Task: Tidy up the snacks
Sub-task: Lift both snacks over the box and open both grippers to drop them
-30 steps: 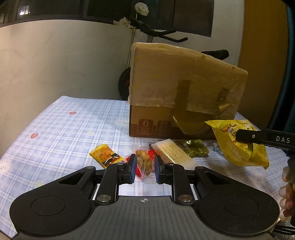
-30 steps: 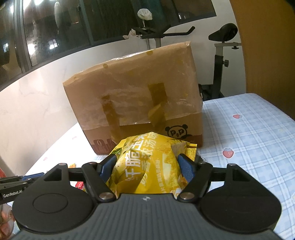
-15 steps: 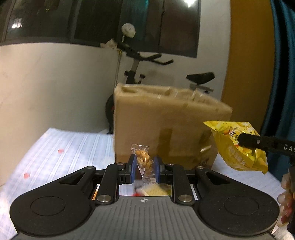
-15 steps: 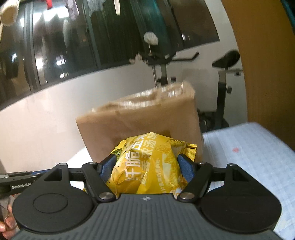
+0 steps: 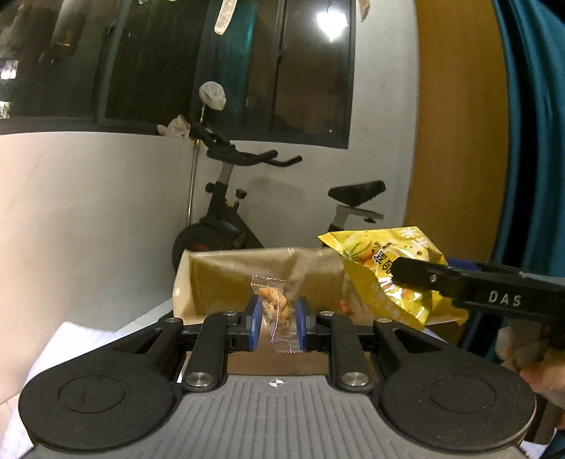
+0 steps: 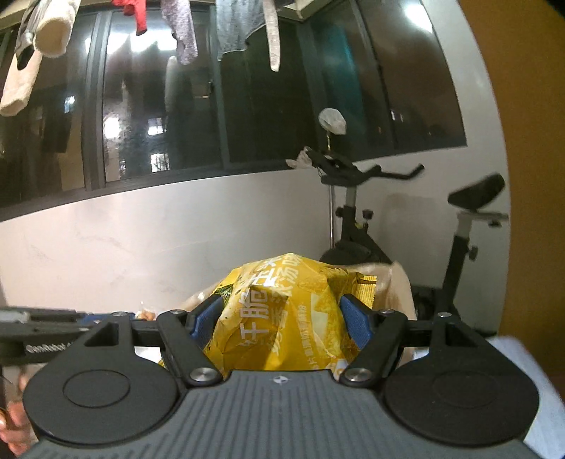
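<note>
— Pinching anything, that left gripper (image 5: 278,322)?

— Yes. Its blue pads are drawn close together on a small clear packet (image 5: 276,317) of orange-brown bits, which stands upright between them with its crimped top above the fingers.

— And where is that packet relative to the box?

— In front of the open top of the cardboard box (image 5: 247,279), level with its plastic-lined rim. The box sits on a pale cloth-covered table (image 5: 74,339).

— What about the other side?

— The right gripper (image 6: 280,319) has its fingers set wide, clamped on the two sides of a puffy yellow snack bag (image 6: 282,314) with printed characters. The bag bulges up between the pads and fills the gap.

— Can you see that bag from the left camera too?

— It shows at the right, held up beside the box's right edge, with a black finger marked DAS across it. Part of the person's hand (image 5: 529,356) grips the handle below.

— Anything behind?

— An exercise bike (image 5: 226,219) stands against the white wall under dark windows, and laundry (image 6: 46,31) hangs along the top of the right camera's view
</note>
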`<state>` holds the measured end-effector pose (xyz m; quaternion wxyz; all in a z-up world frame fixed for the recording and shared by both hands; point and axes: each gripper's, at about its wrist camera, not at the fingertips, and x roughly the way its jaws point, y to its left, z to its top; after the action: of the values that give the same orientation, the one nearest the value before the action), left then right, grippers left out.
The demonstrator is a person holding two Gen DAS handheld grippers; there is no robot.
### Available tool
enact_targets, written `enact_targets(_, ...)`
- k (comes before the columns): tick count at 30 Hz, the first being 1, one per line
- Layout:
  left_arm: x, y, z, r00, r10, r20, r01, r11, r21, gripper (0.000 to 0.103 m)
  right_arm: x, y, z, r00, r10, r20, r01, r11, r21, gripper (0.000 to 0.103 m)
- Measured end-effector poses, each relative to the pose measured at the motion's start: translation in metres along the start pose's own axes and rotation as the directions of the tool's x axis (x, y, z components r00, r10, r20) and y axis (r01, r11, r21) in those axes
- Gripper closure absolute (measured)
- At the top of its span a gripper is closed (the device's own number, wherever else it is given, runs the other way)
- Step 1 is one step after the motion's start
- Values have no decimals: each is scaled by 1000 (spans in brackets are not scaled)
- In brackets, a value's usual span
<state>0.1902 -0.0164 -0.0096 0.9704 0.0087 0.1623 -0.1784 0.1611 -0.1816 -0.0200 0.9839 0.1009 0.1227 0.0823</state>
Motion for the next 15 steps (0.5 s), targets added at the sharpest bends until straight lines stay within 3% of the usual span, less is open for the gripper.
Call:
enact_targets(8, 58, 21, 30, 999, 42, -34, -44, 997, -62, 81, 66, -14, 17, 999, -44, -20, 44, 999, -21, 29)
enact_targets(15, 85, 35, 33, 993, 91, -79, -96, 993, -67, 81, 111, -15, 13, 994, -74, -79, 67, 994, -89, 29)
